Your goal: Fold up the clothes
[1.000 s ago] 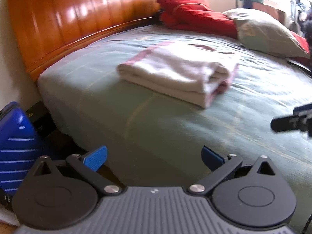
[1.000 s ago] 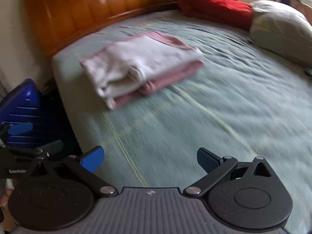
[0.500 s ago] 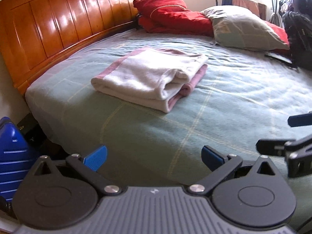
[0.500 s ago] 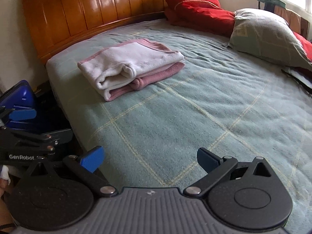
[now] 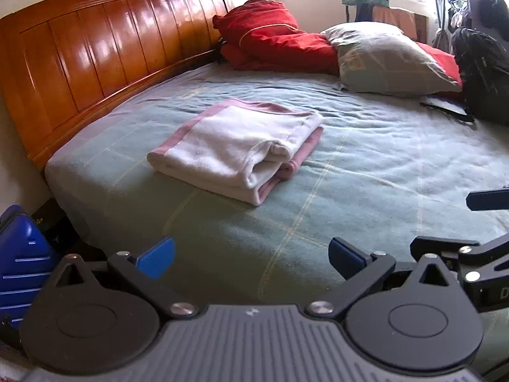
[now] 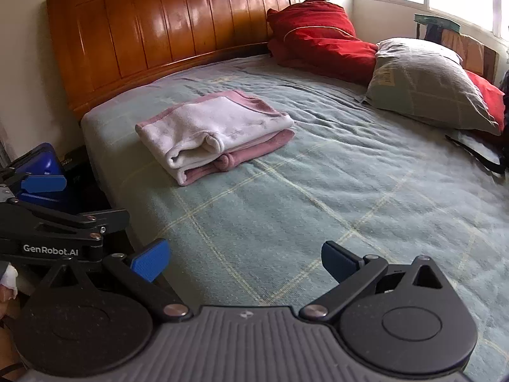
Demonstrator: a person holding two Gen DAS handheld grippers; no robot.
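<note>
The folded garment [image 5: 241, 146], white with pink edging and a pink layer beneath, lies flat on the green checked bedspread [image 5: 366, 165], toward the corner of the bed nearest the wooden headboard [image 5: 105, 51]. Its rolled, open end faces me. Nothing touches it. My left claw [image 5: 251, 254] hangs over the near edge of the bed with its blue pads spread wide and nothing between them. My right claw [image 6: 245, 259] is just beside it, also spread wide and empty, well short of the garment. Farther back a red quilt [image 5: 273, 44] is bundled against the headboard, with a grey pillow [image 5: 388, 57] beside it. A blue suitcase [image 5: 22, 264] stands on the floor at the bed's corner
</note>
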